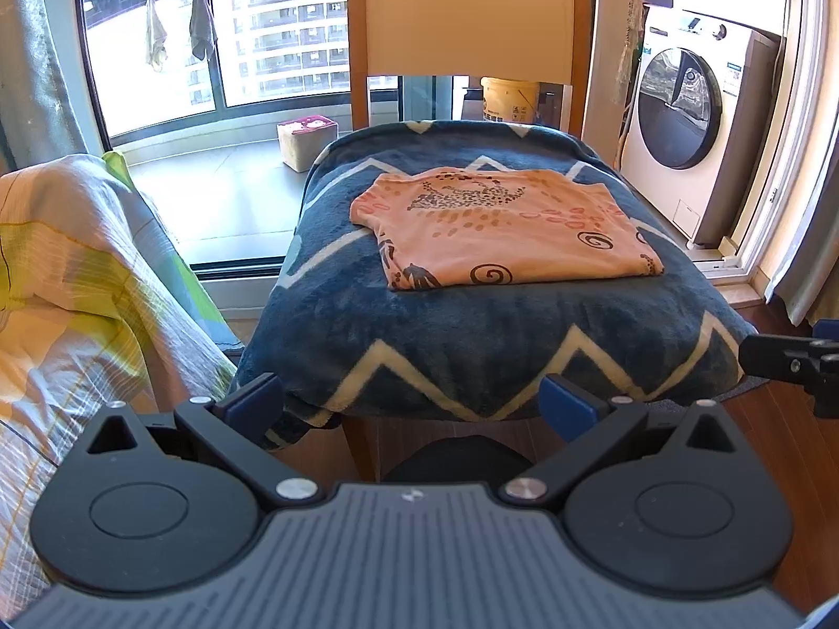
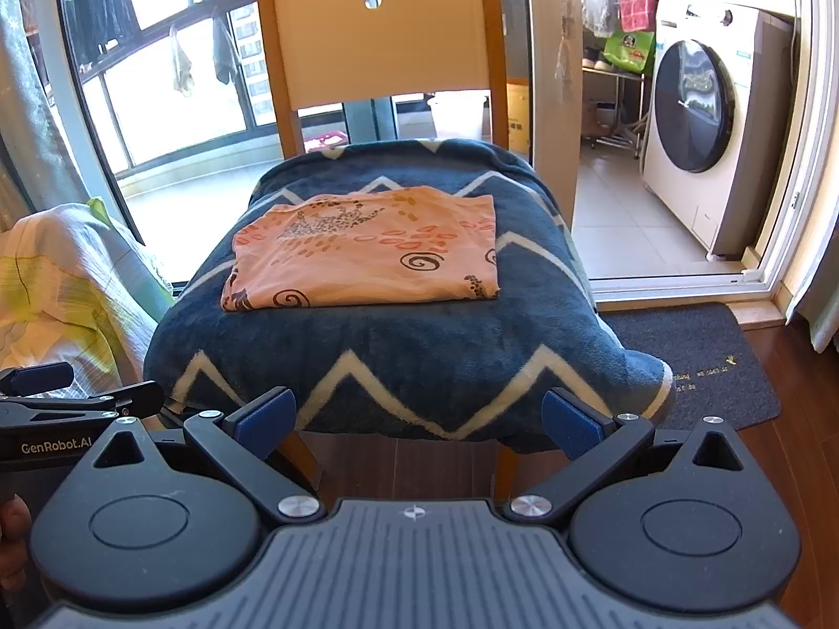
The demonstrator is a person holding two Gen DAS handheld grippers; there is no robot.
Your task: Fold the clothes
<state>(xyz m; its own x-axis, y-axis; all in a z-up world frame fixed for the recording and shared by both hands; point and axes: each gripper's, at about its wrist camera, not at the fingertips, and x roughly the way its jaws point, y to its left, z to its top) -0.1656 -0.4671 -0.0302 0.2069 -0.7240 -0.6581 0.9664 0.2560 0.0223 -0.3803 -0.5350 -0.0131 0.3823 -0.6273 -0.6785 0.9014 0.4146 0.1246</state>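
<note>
The left hand-held gripper (image 1: 411, 406) hangs with its jaws wide and empty, just short of the front edge of the blue zigzag blanket (image 1: 472, 335) that covers the wooden chair (image 1: 461, 10). The right hand-held gripper (image 2: 417, 422) is equally wide, holding nothing. The folded pink patterned shirt (image 1: 503, 228) lies flat mid-seat, nearer the back edge. A washing machine (image 1: 692, 120) stands beyond the chair's right side.

A peach-pink garment (image 1: 503, 225) (image 2: 362, 251), printed with dark spirals, spots and orange ovals, lies folded into a flat, neat rectangle. It rests on the middle of the blue zigzag blanket (image 1: 472, 346) (image 2: 388, 351), edges tidy.
</note>
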